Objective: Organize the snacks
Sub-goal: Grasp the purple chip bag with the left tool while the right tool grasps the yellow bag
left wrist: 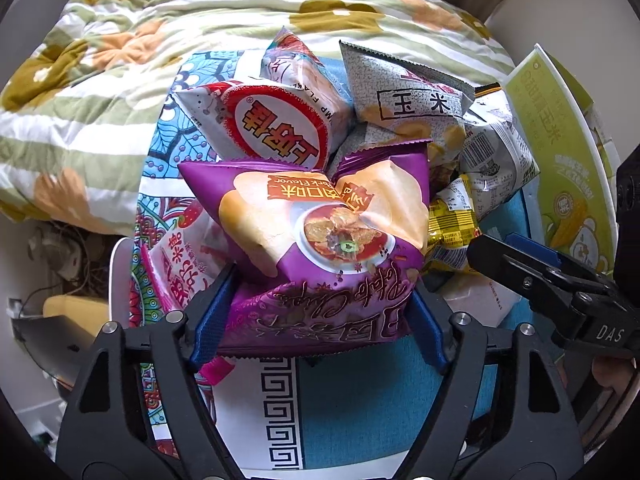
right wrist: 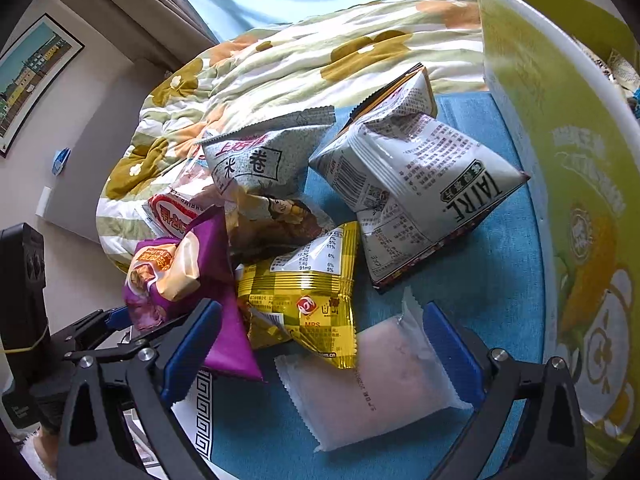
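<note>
The purple chip bag is pinched at its near end by the left gripper, while the right gripper is held wide apart over the pale pink packet, nothing grasped. Nearly all sorting is judged outstanding: the snack pile is left loose on the blue cloth, the green box standing at the right.

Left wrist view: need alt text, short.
The left gripper is closed on the near end of a purple chip bag, its blue pads pressing both sides. Behind it, more snack bags are piled on a blue patterned cloth. The right gripper reaches in from the right.
</note>
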`<control>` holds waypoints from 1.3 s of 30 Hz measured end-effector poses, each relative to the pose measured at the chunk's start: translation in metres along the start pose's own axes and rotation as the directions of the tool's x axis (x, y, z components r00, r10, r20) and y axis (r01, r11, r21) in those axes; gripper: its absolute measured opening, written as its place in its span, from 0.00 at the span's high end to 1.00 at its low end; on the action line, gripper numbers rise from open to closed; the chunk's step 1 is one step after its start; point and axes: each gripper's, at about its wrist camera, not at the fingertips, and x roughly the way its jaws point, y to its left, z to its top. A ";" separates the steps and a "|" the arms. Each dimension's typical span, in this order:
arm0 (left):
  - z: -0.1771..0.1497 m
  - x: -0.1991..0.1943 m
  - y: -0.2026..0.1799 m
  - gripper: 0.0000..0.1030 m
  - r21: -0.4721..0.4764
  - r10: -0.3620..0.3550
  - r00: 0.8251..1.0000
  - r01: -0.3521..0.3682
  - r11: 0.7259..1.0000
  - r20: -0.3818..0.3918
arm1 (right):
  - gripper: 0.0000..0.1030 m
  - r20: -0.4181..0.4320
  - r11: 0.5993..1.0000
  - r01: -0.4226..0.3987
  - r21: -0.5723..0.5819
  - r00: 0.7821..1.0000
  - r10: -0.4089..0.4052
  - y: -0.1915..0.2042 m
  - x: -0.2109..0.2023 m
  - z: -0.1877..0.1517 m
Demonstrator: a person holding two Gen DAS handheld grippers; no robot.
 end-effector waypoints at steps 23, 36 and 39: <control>-0.018 -0.035 0.003 0.32 -0.024 -0.009 1.000 0.009 1.000 0.021 | 0.12 -0.130 0.997 -0.054 -0.061 0.990 0.045 0.014 0.051 0.023; -0.021 -0.058 0.009 0.32 -0.017 -0.031 0.998 0.032 0.999 0.061 | 0.43 -0.096 0.994 -0.022 -0.106 0.995 0.011 0.028 0.030 0.016; -0.021 -0.068 0.009 0.32 -0.010 -0.038 0.996 0.038 0.999 0.078 | 0.45 -0.073 0.995 -0.016 -0.097 0.997 0.009 0.029 0.020 0.015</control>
